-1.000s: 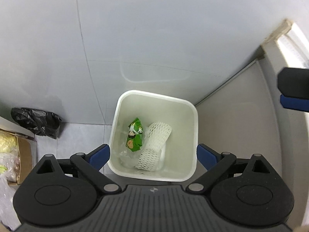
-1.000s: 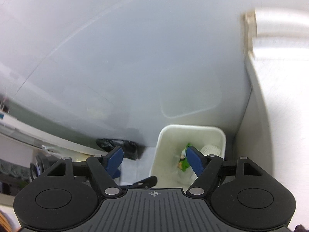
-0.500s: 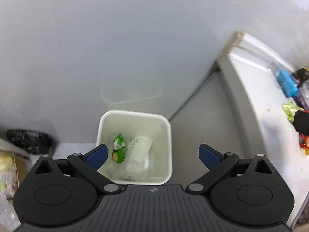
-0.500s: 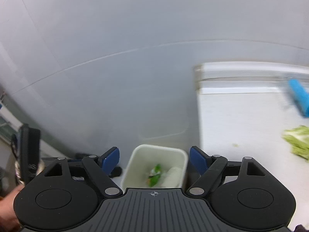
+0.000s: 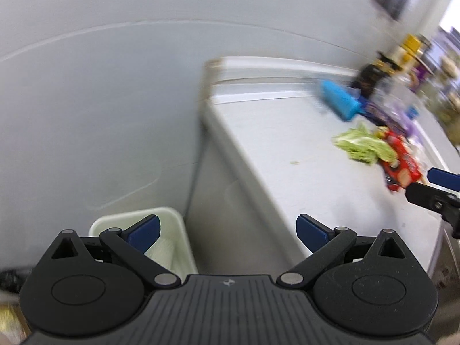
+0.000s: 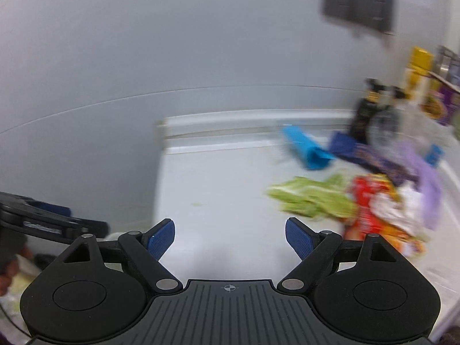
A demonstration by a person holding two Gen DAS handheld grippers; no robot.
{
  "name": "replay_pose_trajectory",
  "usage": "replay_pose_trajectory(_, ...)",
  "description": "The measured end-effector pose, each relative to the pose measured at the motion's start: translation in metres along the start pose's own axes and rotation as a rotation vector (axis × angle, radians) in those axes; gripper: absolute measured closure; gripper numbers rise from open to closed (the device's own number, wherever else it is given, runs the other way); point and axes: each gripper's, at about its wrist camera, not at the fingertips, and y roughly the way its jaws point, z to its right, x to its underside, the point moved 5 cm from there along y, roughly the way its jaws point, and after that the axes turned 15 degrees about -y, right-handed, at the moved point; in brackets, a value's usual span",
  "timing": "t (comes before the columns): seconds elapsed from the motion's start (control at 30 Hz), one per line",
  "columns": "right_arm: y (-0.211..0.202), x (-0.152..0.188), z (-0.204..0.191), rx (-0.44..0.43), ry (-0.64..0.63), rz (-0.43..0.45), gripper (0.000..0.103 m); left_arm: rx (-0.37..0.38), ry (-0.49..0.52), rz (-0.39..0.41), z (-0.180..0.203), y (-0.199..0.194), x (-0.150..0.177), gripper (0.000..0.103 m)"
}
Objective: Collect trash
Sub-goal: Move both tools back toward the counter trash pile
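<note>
A white bin (image 5: 175, 224) stands on the floor beside the white counter (image 5: 273, 155), partly hidden behind my left gripper (image 5: 227, 231), which is open with nothing between its fingers. On the counter lie green leaves (image 6: 310, 198), a red wrapper (image 6: 365, 212), a blue packet (image 6: 306, 148) and purple and dark wrappers (image 6: 382, 161). My right gripper (image 6: 230, 238) hangs over the counter's left part, its jaws opening wide and empty, the trash pile to its right. Its fingers also show at the right edge of the left wrist view (image 5: 442, 176). Both views are blurred.
A grey wall (image 6: 172, 57) rises behind the counter, with a dark panel (image 6: 359, 5) on it. Bottles and boxes (image 6: 402, 100) crowd the counter's back right. The counter's left edge (image 6: 159, 172) drops off toward the bin. A hand (image 6: 11, 270) shows low on the left.
Both views have swung from the bin and wall to the right, so the counter and its trash pile have come into sight. The right jaws have spread wider.
</note>
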Motion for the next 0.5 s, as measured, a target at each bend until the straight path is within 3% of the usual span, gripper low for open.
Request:
replay_pose_trajectory(0.2,-0.010,0.015,0.048,0.092,0.061,0.005,0.017,0.073,0.163,-0.022,0.056,0.016,-0.005,0.003)
replay_pose_trajectory(0.5,-0.012,0.031,0.125,0.180,0.004,-0.038,0.017,0.175,0.420,-0.052,0.141,0.043,-0.017,0.013)
